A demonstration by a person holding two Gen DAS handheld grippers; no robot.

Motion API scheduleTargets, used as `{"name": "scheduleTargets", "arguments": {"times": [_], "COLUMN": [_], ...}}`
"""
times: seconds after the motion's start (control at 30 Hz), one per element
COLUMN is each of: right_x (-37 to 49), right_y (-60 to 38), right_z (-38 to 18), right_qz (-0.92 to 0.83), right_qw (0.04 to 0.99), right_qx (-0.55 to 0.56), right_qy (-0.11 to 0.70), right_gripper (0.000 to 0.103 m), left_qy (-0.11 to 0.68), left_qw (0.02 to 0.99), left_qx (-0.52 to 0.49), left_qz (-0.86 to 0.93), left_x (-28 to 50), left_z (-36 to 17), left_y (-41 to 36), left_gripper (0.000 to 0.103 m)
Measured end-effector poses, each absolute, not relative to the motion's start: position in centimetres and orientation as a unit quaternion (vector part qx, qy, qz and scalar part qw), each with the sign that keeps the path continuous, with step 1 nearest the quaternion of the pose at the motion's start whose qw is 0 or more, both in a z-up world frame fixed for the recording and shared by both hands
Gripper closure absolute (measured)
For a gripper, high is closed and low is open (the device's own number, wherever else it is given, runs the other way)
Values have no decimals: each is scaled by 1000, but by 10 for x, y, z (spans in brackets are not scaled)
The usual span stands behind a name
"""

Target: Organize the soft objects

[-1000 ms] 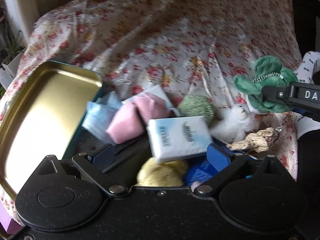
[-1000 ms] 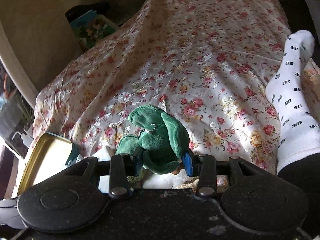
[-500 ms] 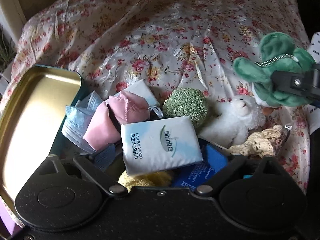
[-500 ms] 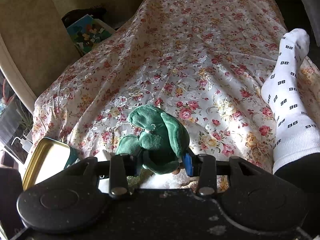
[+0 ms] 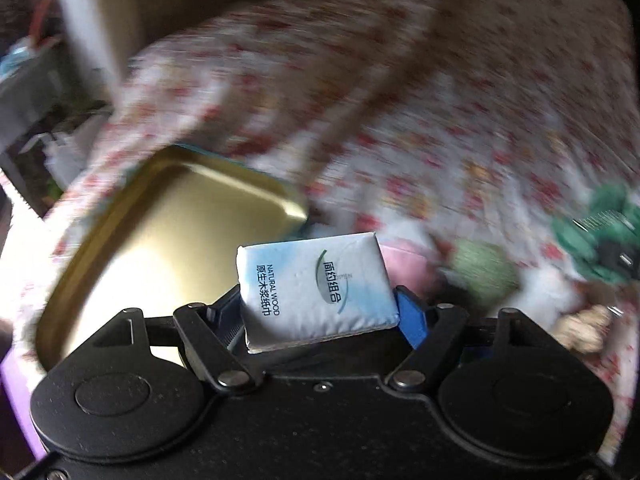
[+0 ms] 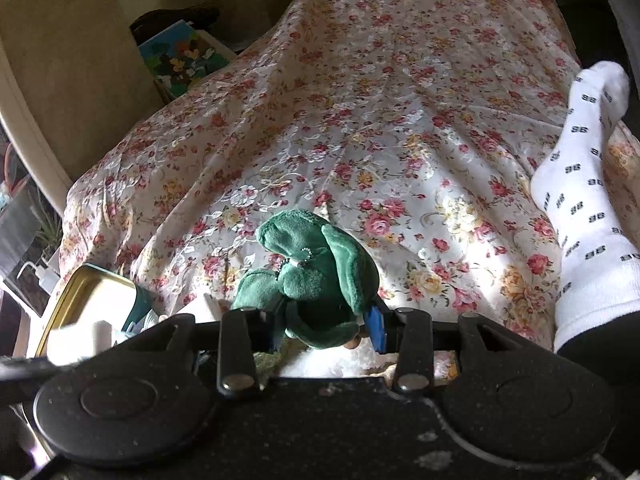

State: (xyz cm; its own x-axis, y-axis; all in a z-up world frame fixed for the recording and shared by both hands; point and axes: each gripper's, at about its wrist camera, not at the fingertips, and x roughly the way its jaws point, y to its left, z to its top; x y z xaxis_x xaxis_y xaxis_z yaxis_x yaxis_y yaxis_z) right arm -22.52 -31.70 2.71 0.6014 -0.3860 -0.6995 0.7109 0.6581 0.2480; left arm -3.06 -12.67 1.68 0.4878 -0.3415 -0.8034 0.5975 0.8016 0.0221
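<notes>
Left tongs [image 5: 320,312]: the jaws have just been closing and are now clenched on the tissue pack [image 5: 316,290], which a second ago lay loose between wide-spread pads.
Tissue pack: lifted off the pile of soft things and carried toward the open gold tin [image 5: 168,240]; it is now seen against the tin's near edge, with the bedspread [image 5: 440,120] blurred behind.
Right tongs [image 6: 326,322]: unchanged, clamped on the green plush toy [image 6: 316,276], held above the bed beside a white sock [image 6: 580,208].
Meaning for the task: the pack is judged secured; release into the tin is probably the next step.
</notes>
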Motion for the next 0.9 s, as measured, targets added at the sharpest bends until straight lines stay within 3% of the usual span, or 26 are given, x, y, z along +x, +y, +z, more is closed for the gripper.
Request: {"name": "scheduleTargets", "arguments": {"times": [0.5, 0.9], "right_x": [-198, -114], "right_y": [-282, -193], "right_z": [21, 71], "right_qz": [-265, -170], "right_qw": [880, 913], "right_qx": [234, 157], "right_qy": [318, 335], "right_gripper": [63, 63], "left_qy": [476, 458], "left_qw": [873, 885], "left_qx": [23, 15], "left_qz": [-107, -80], "left_x": [49, 53], "left_z": [4, 11], "left_y": [-15, 8], "left_gripper": [31, 31]}}
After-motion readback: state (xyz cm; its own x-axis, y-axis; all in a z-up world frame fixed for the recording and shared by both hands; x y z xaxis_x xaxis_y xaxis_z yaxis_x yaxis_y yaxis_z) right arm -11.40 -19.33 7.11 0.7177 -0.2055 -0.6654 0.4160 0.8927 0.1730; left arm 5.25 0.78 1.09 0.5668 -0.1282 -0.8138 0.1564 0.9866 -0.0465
